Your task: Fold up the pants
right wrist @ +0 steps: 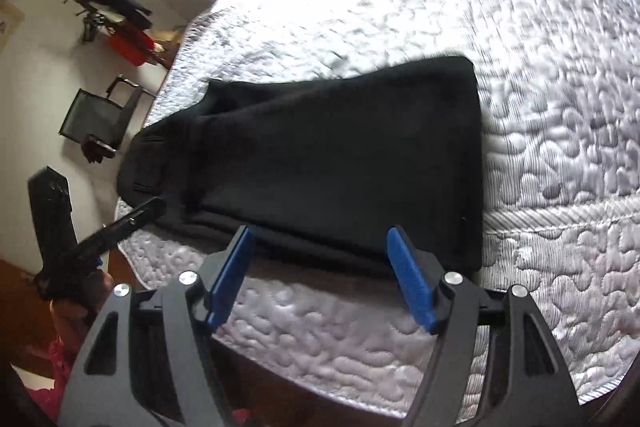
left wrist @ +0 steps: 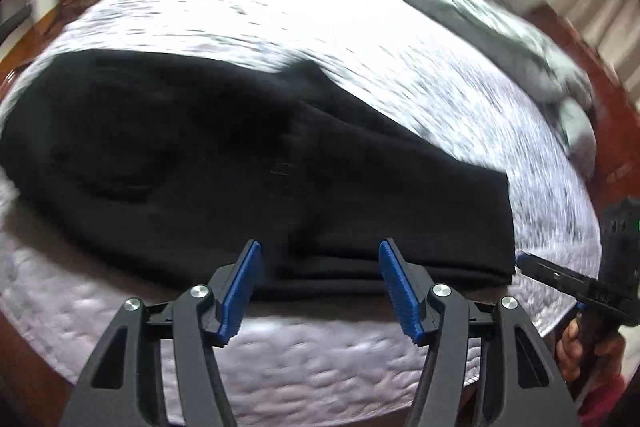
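Black pants (right wrist: 320,163) lie folded lengthwise on the quilted bed (right wrist: 560,107), long axis crosswise just ahead of my left claw (left wrist: 320,275) and right claw (right wrist: 320,267) (both wide, empty).

— Where do the pants (left wrist: 256,163) lie?

— Flat on the quilt (left wrist: 360,39), near its front edge, folded lengthwise with the waistband to the left.

— And the grippers?

— Both hang above that front edge. The left gripper (left wrist: 320,283) is over the waist end, the right gripper (right wrist: 320,267) over the leg end.

— Anything behind?

— A blanket (left wrist: 500,27) heaped along the quilt's far right side. Left of the bed a chair (right wrist: 100,119) stands, possibly against the wall.
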Motion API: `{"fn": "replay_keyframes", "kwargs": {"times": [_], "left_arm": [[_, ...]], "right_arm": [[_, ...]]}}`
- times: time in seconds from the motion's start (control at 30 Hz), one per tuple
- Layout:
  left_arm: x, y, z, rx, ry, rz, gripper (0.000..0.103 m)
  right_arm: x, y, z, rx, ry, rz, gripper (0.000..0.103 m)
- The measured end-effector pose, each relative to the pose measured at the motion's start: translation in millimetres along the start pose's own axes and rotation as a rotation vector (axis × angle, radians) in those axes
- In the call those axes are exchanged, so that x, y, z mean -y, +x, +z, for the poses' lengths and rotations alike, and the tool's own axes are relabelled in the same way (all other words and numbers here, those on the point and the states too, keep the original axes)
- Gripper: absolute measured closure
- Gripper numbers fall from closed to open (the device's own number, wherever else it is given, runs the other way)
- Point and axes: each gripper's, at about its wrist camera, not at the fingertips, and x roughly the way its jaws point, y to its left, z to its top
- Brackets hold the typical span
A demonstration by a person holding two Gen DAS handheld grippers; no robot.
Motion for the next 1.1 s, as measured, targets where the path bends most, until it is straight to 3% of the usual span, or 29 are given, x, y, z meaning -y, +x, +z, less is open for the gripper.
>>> {"fn": "replay_keyframes", "kwargs": {"times": [0.2,0.3,0.43,0.73,1.0,1.1], "left_arm": [[-120.5,-39.4,-2.3,0.034,-0.227,0.156,0.039],[-164.7,-43.2,-2.7,0.025,-0.322,0.165,0.039],[-198.1,-33.0,3.2,-0.009,-0.398,0.127,0.039],[-237.9,-2.8,25.1,-0.005,-0.581,-0.081,0.039],[-254.0,13.3,45.1,-0.028,-0.693,-0.130,0.040],[-260.8,6.8,39.6,-0.019,-0.753,-0.137,0.049]], "right_arm": [[-18.0,7.7,8.9,-0.019,-0.049,-0.018,0.029],[-22.2,19.0,9.7,-0.038,-0.055,-0.026,0.029],[-33.3,29.2,13.3,-0.056,-0.096,-0.082,0.029],[-24.4,46.3,16.1,-0.099,-0.081,-0.130,0.029],[-17.7,61.1,12.7,-0.127,-0.089,-0.154,0.027],[-18.6,63.5,11.7,-0.134,-0.112,-0.159,0.024]]}}
